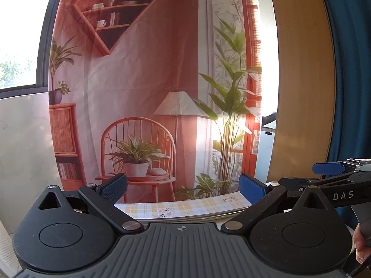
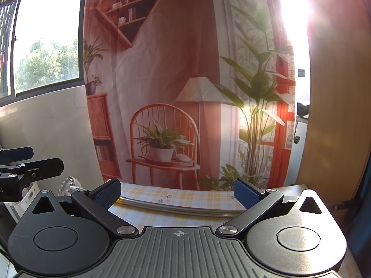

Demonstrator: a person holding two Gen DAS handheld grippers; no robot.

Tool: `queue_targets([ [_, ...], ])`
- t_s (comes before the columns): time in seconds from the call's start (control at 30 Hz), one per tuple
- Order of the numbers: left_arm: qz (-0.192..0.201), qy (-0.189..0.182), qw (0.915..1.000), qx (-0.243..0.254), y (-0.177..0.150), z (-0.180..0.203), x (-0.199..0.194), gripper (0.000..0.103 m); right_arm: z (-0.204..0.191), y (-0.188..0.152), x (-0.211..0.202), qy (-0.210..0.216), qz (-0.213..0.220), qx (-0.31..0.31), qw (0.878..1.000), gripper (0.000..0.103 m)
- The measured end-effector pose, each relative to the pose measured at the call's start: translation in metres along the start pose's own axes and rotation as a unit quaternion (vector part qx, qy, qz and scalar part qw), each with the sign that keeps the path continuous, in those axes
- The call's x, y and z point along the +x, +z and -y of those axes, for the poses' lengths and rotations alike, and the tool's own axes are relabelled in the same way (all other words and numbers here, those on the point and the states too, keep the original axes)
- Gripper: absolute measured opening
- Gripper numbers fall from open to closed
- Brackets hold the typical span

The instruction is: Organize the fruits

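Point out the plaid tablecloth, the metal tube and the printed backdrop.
plaid tablecloth (image 1: 185, 206): left wrist view, on the yellow checks near a flower print.
metal tube (image 2: 176, 207): right wrist view, on the middle of its silver length.
printed backdrop (image 2: 162, 69): right wrist view, on the pink wall area.

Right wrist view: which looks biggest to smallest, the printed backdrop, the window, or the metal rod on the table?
1. Printed backdrop
2. Window
3. Metal rod, though nearest the camera
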State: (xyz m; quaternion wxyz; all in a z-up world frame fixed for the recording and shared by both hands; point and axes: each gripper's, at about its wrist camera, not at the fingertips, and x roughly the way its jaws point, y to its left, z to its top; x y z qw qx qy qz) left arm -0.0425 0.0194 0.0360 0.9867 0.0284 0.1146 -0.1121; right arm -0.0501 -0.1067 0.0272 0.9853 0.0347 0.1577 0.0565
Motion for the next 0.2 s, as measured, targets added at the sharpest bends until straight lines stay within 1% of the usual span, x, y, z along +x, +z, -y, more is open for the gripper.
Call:
queue_targets([
  [0.2, -0.005, -0.002, 1.0000, -0.006, -0.0013, -0.0020, 0.0030, 0.103, 0.0014, -0.0003, 0.0017, 0.000, -0.003, 0.002, 1.000, 0.103],
])
